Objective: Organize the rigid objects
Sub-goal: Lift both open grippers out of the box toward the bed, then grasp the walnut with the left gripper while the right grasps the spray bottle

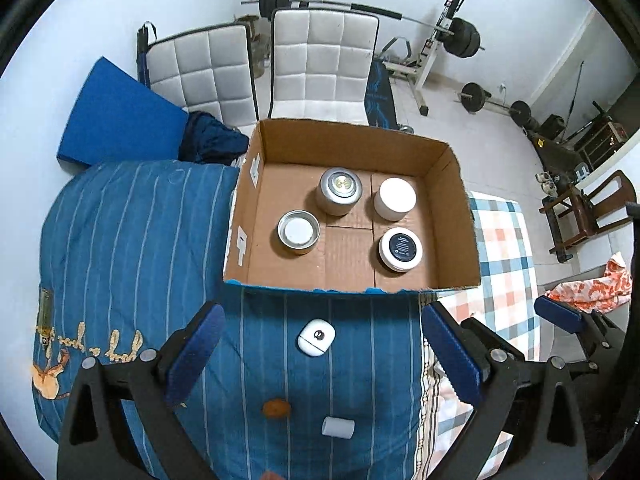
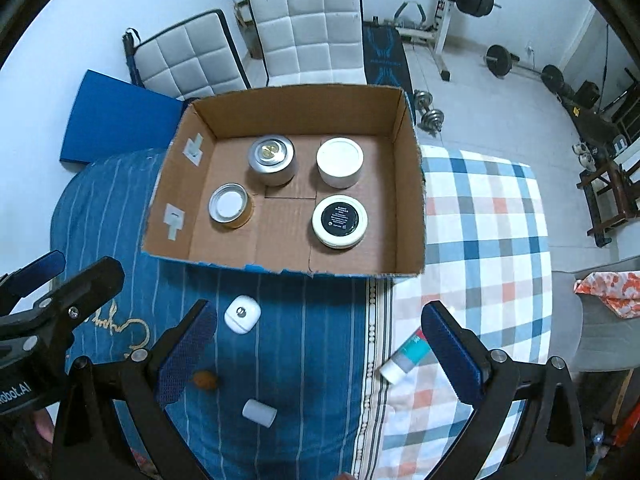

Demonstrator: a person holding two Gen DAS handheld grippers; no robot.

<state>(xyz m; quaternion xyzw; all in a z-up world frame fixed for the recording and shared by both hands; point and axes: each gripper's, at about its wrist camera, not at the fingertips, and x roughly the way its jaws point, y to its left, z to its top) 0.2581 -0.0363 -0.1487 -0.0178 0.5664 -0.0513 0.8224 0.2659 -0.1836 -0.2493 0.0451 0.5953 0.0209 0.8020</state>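
1. Container: the cardboard box (image 1: pixel 456 216) sits open-topped on the bed, straddling the blue striped quilt (image 1: pixel 132 248) and the checked sheet (image 2: pixel 488 216). Its open top allows loading from directly above

2. Stowed items: four round containers stand upright and apart on the box floor: a silver puck light (image 1: pixel 339 191), a white-lidded jar (image 1: pixel 395 198), an open metal tin (image 1: pixel 298 233) and a black-labelled jar (image 1: pixel 401 249). The two-by-two spacing appears chosen so each can be set down without knocking a neighbour

3. Items outside the box:
   - a white rounded case (image 1: pixel 316 337), on the quilt just in front of the near box wall
   - a small white cylinder (image 1: pixel 338 427), lying on its side nearer the cameras
   - a small orange-brown object (image 1: pixel 276 407), identity unclear
   - a white and teal tube (image 2: pixel 406 356), lying on the checked sheet beside the right gripper's right finger

4. Left gripper (image 1: pixel 320 364): jaws spread wide, holding nothing, with the rounded case between the finger lines but clear of both pads

5. Right gripper (image 2: pixel 316 356): jaws likewise wide apart and unloaded, hovering above the quilt

6. Assessment: the task is judged partly complete, and the rounded case looks the likeliest next pick for the left gripper
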